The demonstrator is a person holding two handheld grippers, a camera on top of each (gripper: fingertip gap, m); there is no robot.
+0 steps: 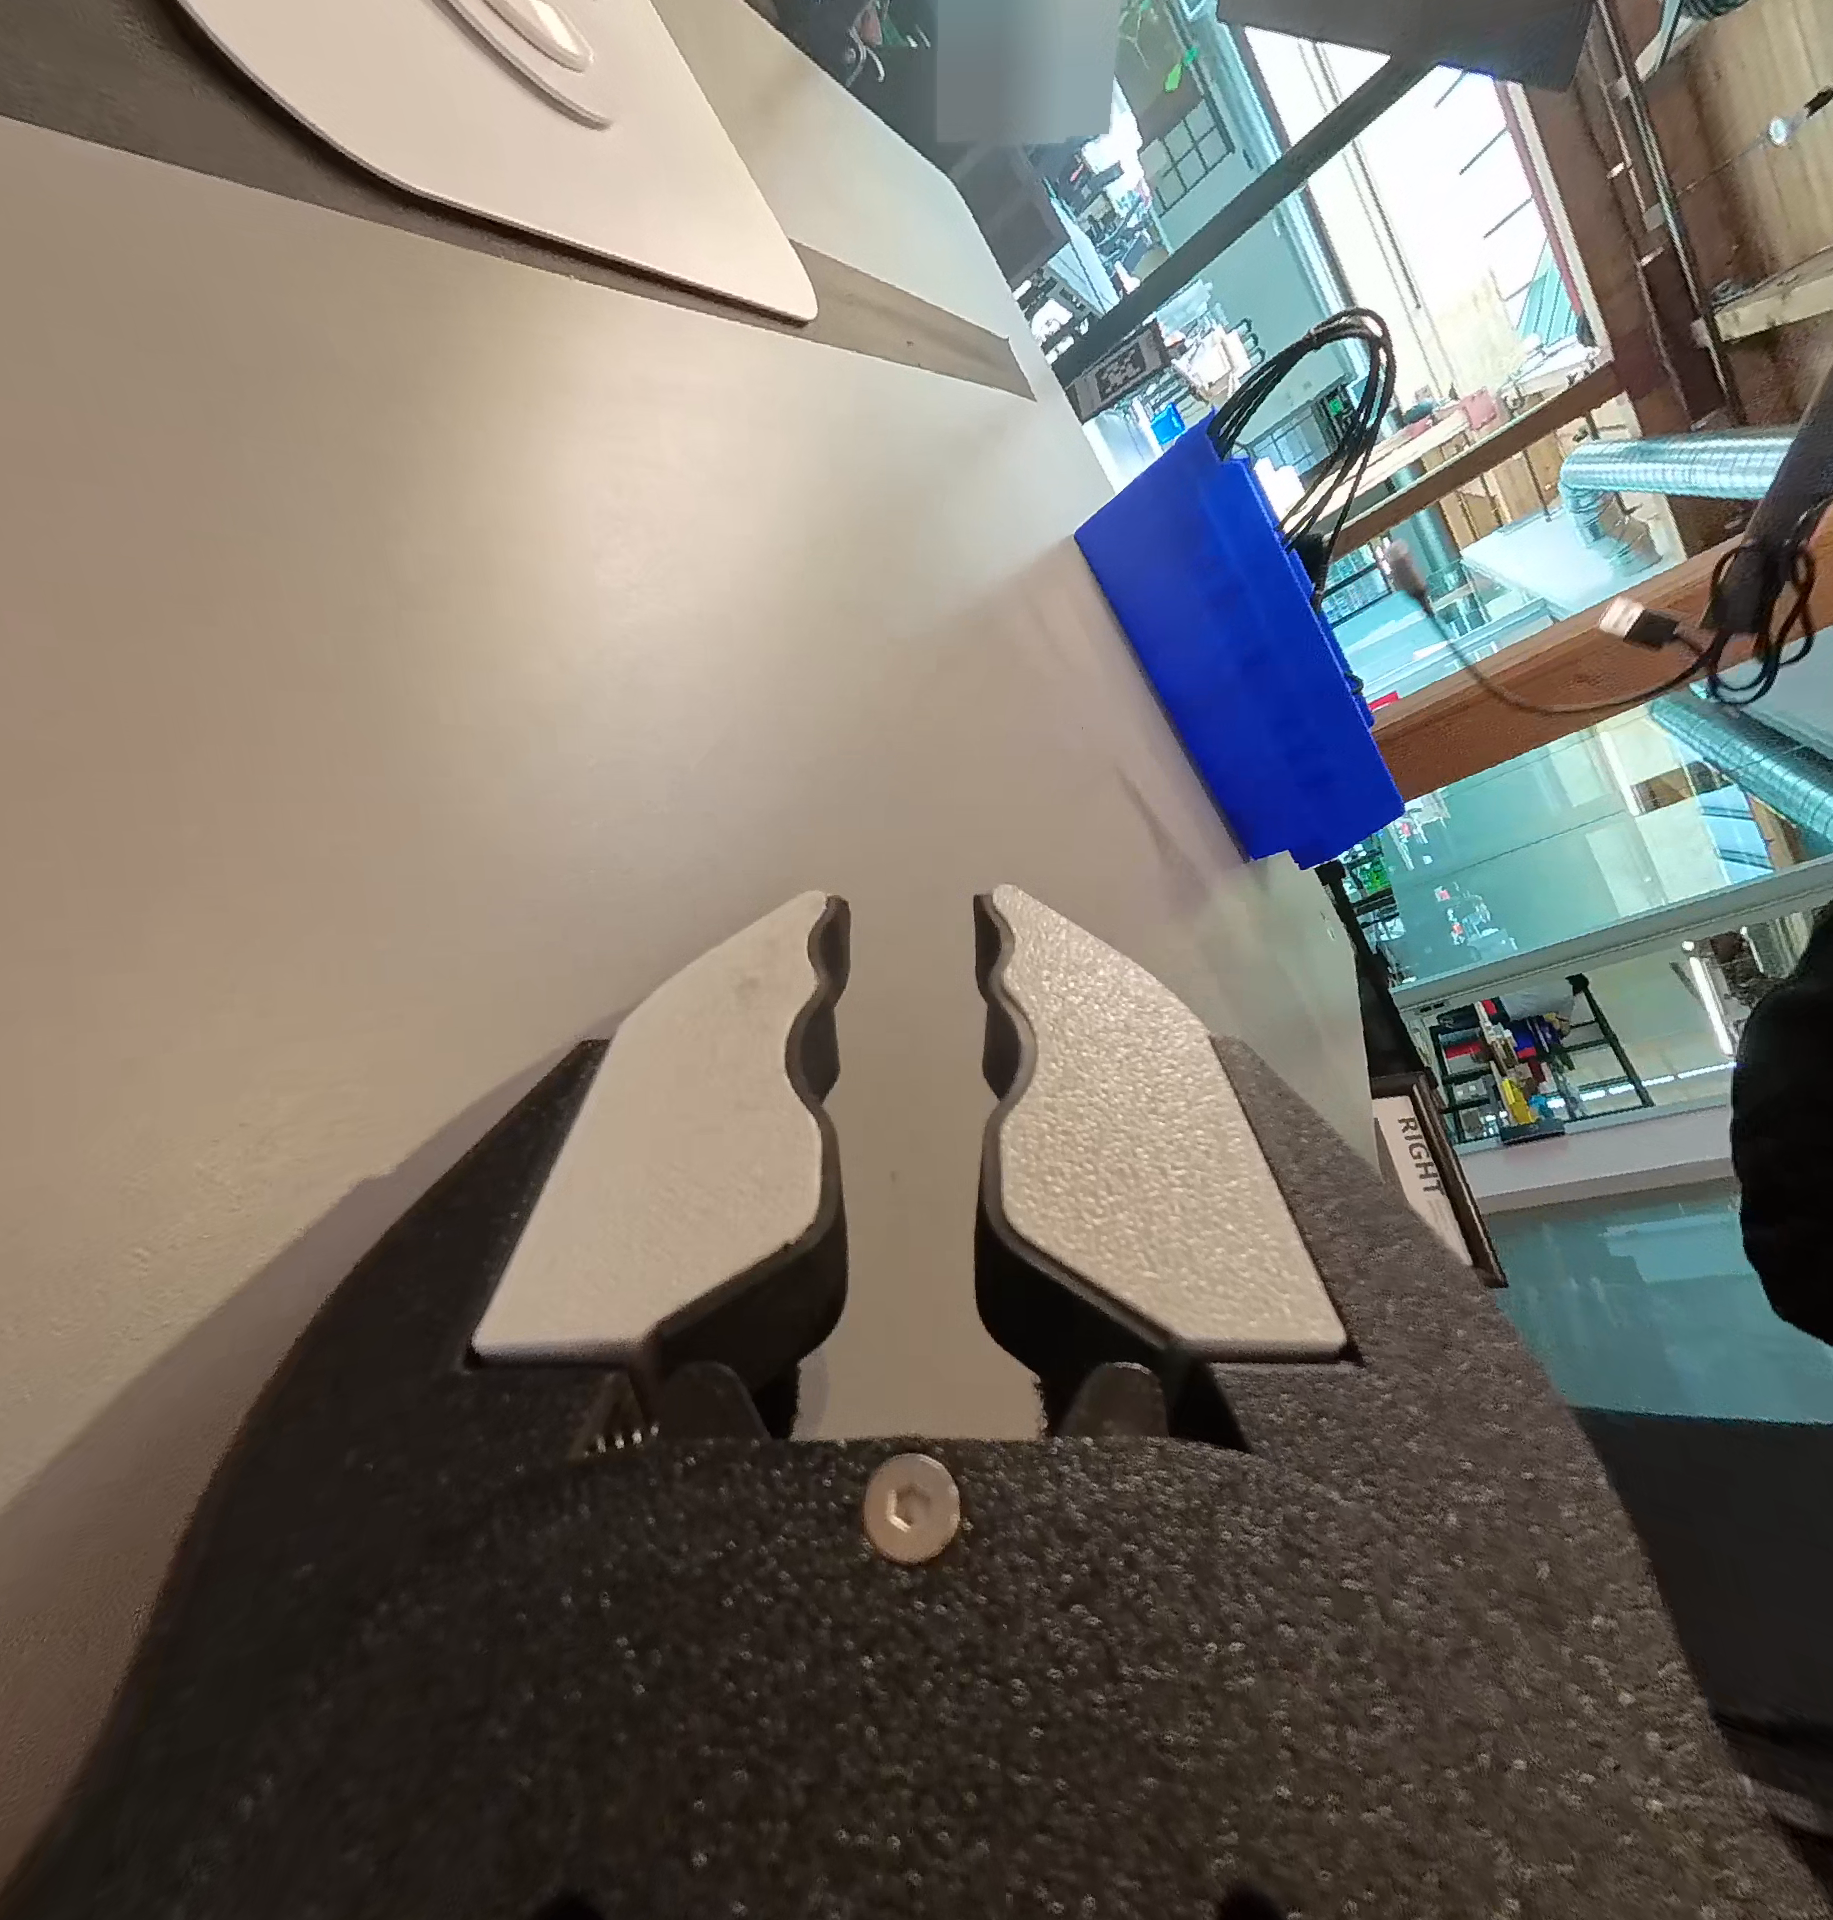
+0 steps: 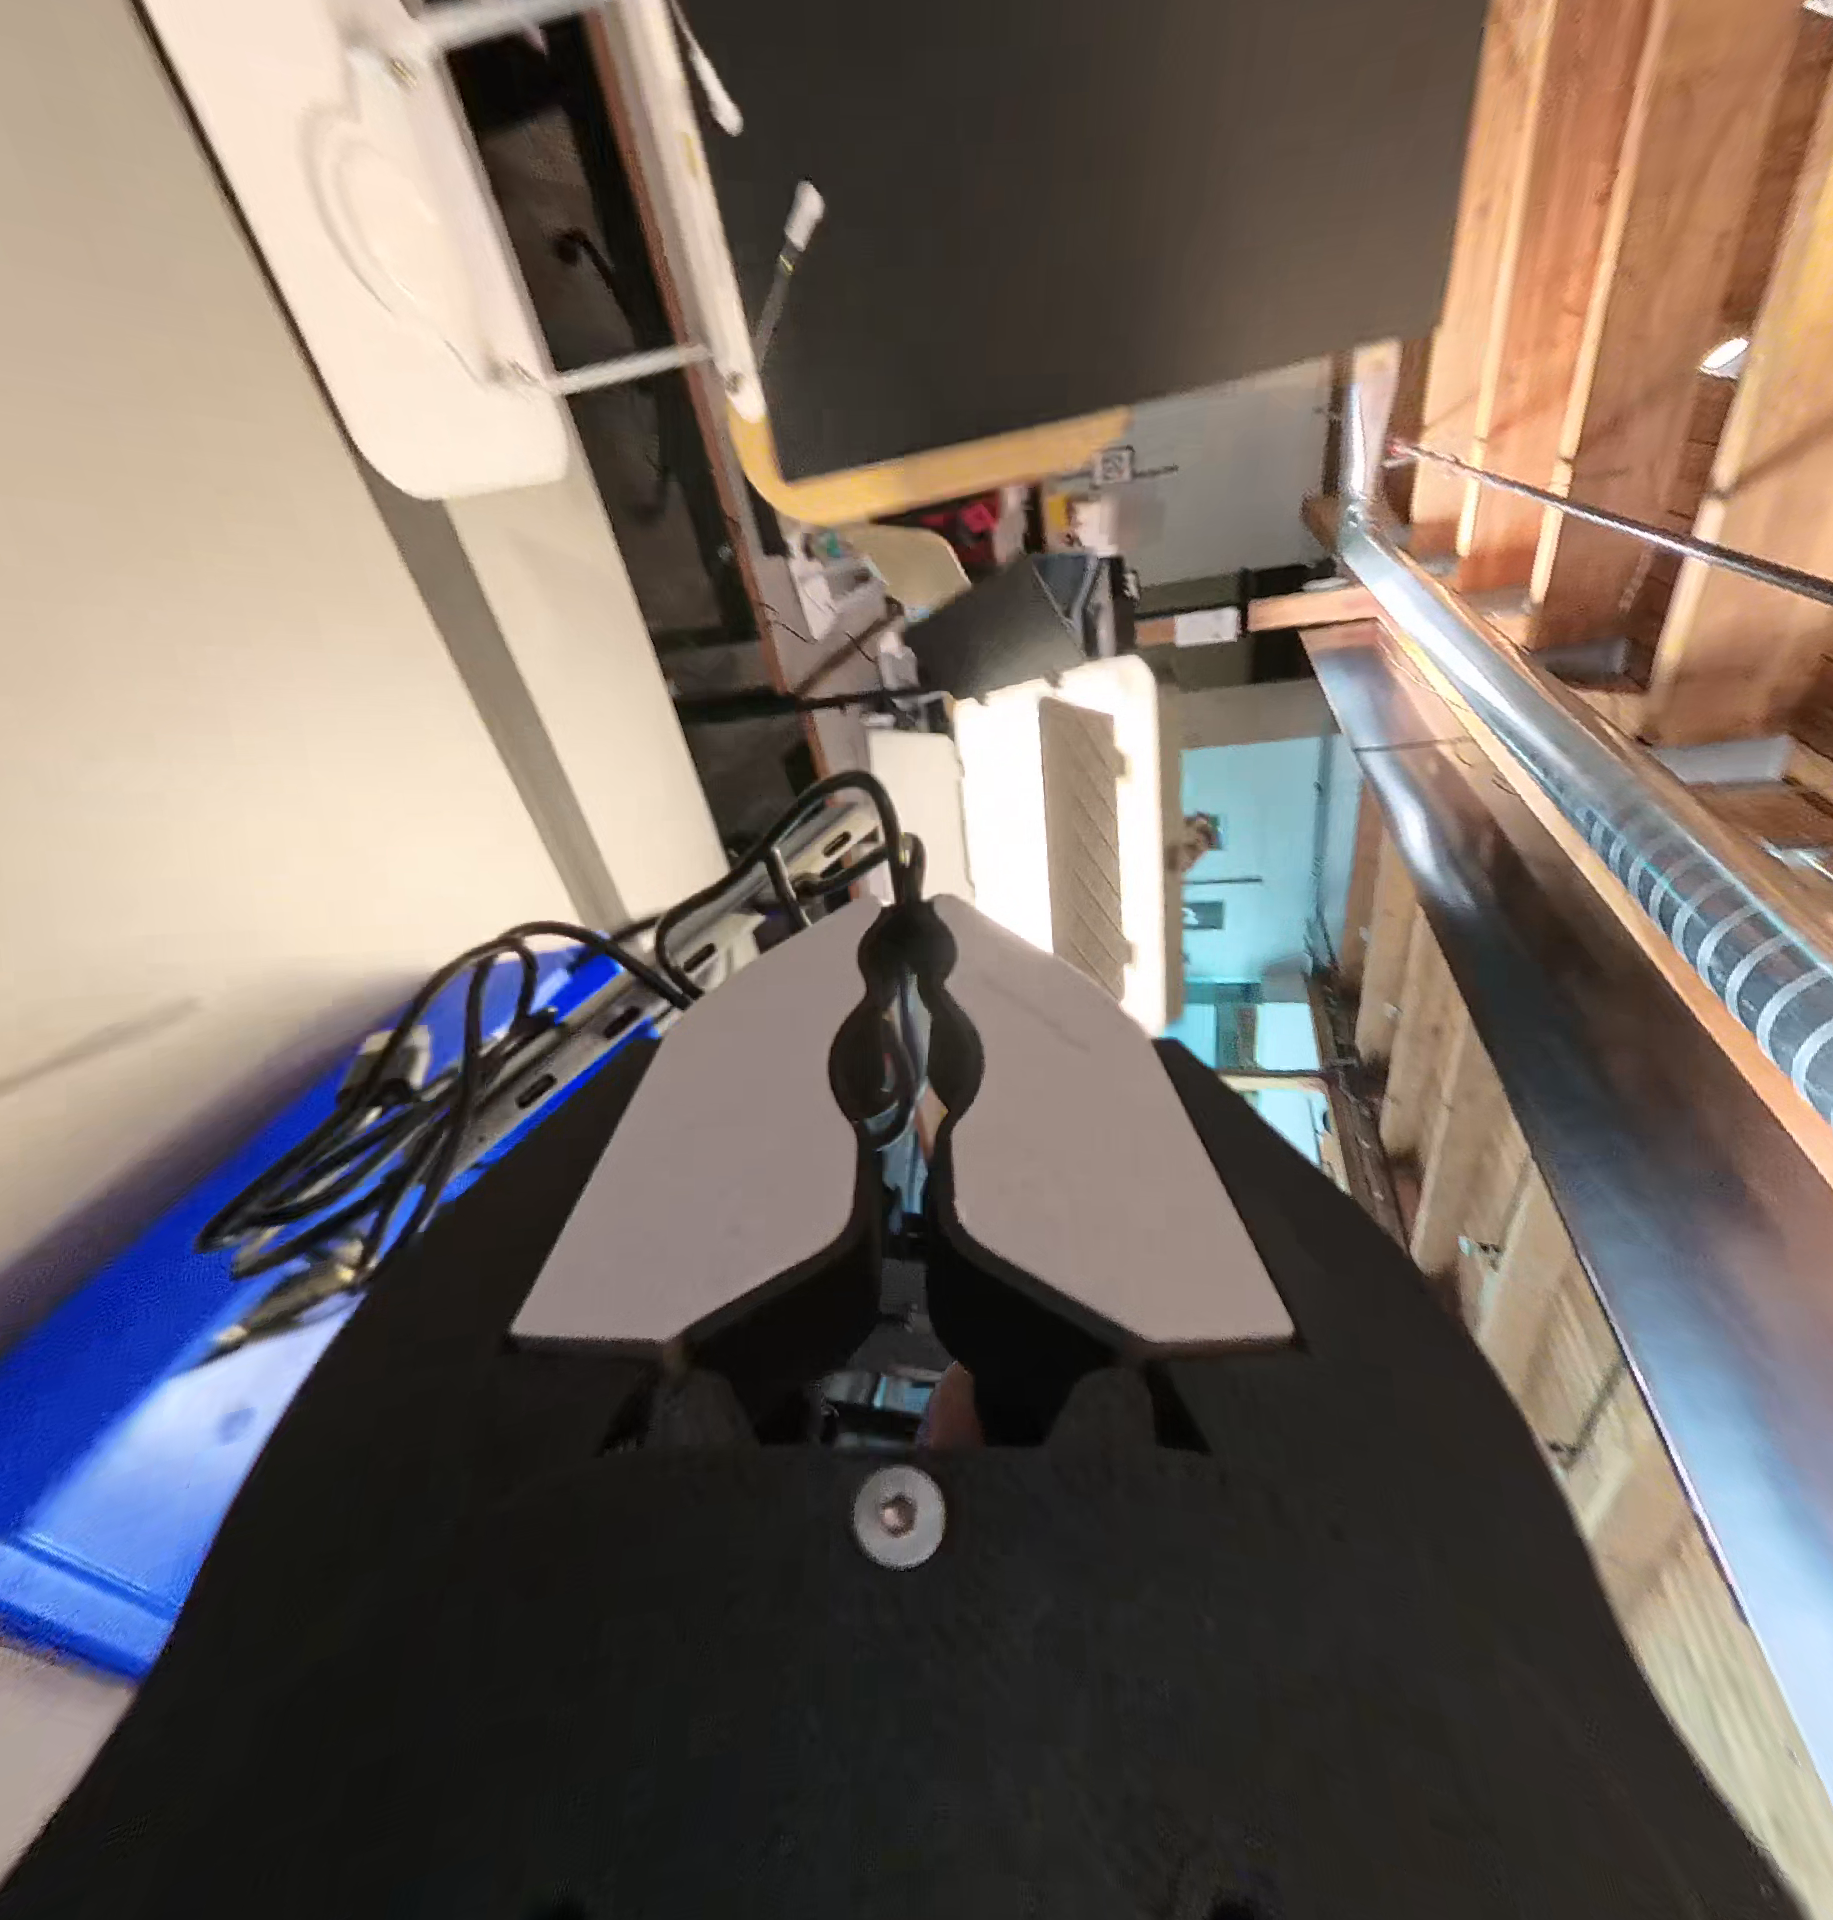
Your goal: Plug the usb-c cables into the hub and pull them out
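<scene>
Left hand-held gripper [image 1: 910, 914] low over the pale counter [image 1: 424, 675], released, a clear gap between its grey fingers [image 1: 683, 1122], nothing held; pointed up the frame, with the blue holder [image 1: 1234, 665] well apart at centre right. Right hand-held gripper [image 2: 907, 914] tilted, clenched on a thin black usb-c cable [image 2: 896, 1049] running through the scalloped gap between the grey pads [image 2: 1078, 1143] and out past the tips. In the left wrist view, seen far off at the right edge with a cable and plug [image 1: 1639, 623] dangling below.

White flat pad [image 1: 538, 177] at upper left of the left wrist view. Dark sleeve [image 1: 1816, 1122] at right edge. Wooden beams and a metal duct down the right of the right wrist view; a dark panel [image 2: 1099, 208] at top.

Blue holder [image 2: 91, 1455] at lower left of the right wrist view, blurred. Grey hub [image 2: 579, 1039] with a row of slots along its top. Loose black cables [image 2: 372, 1132] heaped on it, and others looping up from its far end [image 2: 777, 842].
</scene>
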